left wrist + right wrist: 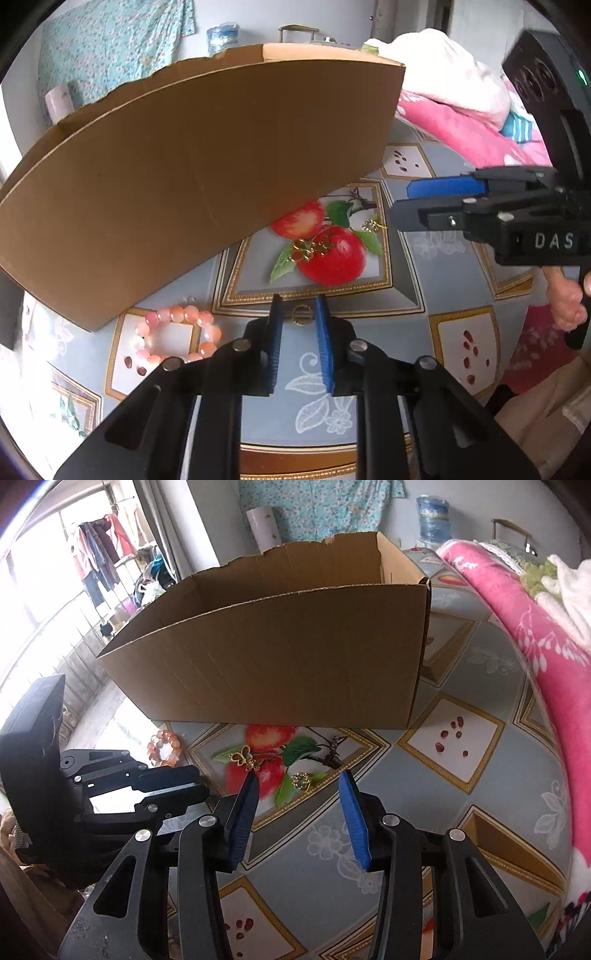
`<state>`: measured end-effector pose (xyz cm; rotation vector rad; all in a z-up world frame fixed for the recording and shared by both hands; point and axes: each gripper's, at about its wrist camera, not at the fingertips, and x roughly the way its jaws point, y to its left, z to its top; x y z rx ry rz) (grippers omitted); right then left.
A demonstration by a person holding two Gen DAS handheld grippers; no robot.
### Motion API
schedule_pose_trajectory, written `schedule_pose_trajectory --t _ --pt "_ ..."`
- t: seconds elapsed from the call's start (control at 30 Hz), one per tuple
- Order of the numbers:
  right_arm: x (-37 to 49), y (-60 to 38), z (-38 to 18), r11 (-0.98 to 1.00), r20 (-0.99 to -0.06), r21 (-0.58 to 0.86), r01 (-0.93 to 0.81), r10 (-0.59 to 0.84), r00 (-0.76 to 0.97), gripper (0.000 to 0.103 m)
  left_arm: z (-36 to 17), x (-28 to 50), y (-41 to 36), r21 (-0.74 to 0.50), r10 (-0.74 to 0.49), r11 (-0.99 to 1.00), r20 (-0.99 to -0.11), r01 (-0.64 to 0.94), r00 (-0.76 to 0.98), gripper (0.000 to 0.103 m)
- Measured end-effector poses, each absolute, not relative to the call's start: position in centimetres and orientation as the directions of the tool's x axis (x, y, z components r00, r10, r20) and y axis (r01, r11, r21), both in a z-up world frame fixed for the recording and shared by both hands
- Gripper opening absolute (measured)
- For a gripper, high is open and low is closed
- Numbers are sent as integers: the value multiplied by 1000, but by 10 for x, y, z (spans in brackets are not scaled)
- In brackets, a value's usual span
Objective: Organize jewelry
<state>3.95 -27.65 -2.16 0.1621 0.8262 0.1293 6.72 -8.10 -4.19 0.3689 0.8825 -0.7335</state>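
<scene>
Only left wrist view shows gold ring (301, 315)

left gripper (298, 314) angled down, fingers narrowly apart; right gripper (299, 781) angled down, fingers wider apart

The worktop (436, 797) wore a blue-grey cloth printed with apples and gold-framed squares. On it stood an open cardboard box (280, 664), with a pink bead bracelet (177, 336) near one corner. A gold butterfly piece (245, 758) and a small gold ring (301, 780) lay on the apple print.
</scene>
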Motion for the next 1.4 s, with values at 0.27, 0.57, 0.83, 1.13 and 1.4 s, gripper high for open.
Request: schedule_pose_trajectory --t 0.27,0.57,0.83,1.13,1.4 --pt "44 -278 -23 981 -729 187 -46 169 663 42 -42 68 -79 2 -429 708 -793 707 432 11" --pt "49 -268 -26 990 -746 132 -54 135 652 42 -41 67 -76 -14 -443 704 -789 710 425 11" --pt "61 -253 -38 997 -788 33 -69 68 612 32 -40 69 -74 -25 -451 703 -789 711 418 11" --pt "64 -250 -41 997 -791 -14 -72 33 611 4 -40 69 -74 -26 -452 703 -789 711 417 11" --pt "60 -247 -34 995 -782 30 -90 79 618 0 -40 68 -74 -23 -453 699 -787 714 419 10"
